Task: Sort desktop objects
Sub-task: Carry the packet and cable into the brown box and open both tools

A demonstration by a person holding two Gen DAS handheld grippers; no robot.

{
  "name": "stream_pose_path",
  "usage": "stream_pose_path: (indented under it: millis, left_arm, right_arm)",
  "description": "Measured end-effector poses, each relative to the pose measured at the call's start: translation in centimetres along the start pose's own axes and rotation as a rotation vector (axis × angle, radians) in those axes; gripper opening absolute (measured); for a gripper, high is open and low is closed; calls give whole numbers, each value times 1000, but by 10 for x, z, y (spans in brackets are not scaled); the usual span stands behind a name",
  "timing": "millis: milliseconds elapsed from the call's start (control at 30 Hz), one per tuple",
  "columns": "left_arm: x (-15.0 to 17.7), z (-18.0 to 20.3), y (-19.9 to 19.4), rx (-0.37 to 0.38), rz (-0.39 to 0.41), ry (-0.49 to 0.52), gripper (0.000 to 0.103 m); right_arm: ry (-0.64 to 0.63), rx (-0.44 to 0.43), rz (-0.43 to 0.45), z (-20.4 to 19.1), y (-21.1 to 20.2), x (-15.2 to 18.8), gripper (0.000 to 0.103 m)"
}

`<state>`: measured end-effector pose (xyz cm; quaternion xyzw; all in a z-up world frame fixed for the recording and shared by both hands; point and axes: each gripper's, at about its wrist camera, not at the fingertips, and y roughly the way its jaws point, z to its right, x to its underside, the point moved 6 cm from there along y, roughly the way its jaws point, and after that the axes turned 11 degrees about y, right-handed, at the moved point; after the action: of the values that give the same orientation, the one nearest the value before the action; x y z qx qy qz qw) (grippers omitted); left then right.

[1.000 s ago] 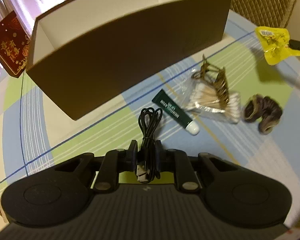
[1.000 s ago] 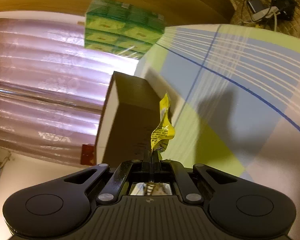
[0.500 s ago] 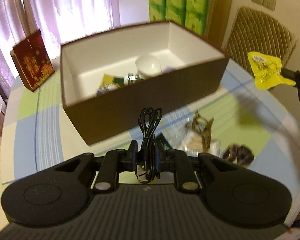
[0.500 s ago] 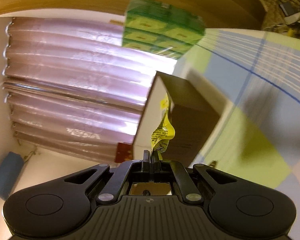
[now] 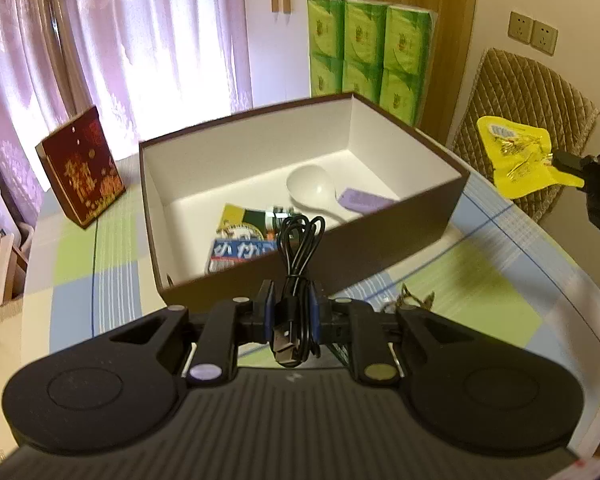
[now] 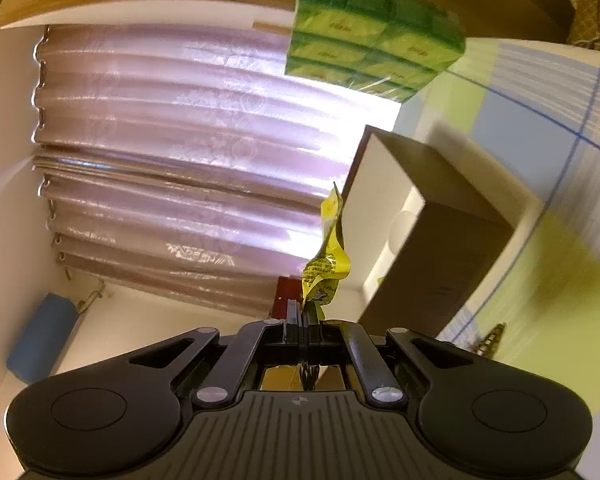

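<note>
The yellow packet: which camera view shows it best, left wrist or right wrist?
The left wrist view. There the yellow packet shows its broad printed face, held in the air by the right gripper to the right of the box. The right wrist view shows it only edge-on, as a thin twisted strip.

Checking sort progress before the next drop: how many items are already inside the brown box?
5 visible in the box: white spoon at the back, purple card right, yellow-and-black packet, blue packet in front, small bottle mid. The near wall may hide more.

place: home room | cues: lace curtains (image 5: 100, 40), checked tablecloth (image 5: 100, 264), padded chair (image 5: 528, 92)
</note>
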<state>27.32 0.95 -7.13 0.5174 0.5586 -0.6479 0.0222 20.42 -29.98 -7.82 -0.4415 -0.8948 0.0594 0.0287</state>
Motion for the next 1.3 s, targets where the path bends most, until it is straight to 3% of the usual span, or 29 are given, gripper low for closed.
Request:
stream_pose_path:
  millis: [233,567,767,1033,1300]
  left_arm:
    - [-27,-17,7,-14,32,2,14]
    - [-61,-54,53,-19,3,-27,14]
    - [-69,-75,98,-19,-83,-38,14]
    - [-57,-87,141,-16,-174,-57,14]
    - [-45,-84,155,-16,-204,-61,14]
  right_arm:
    - [-15,3,-30,-11,39,-8,0]
    - [-66,111,-86,-11,123,-18,0]
    - [-122,245,-147,4,170,-23,0]
    - [-243,460,-235,30,201,-27,0]
    - [-507,676,-349,43,227,-13,0]
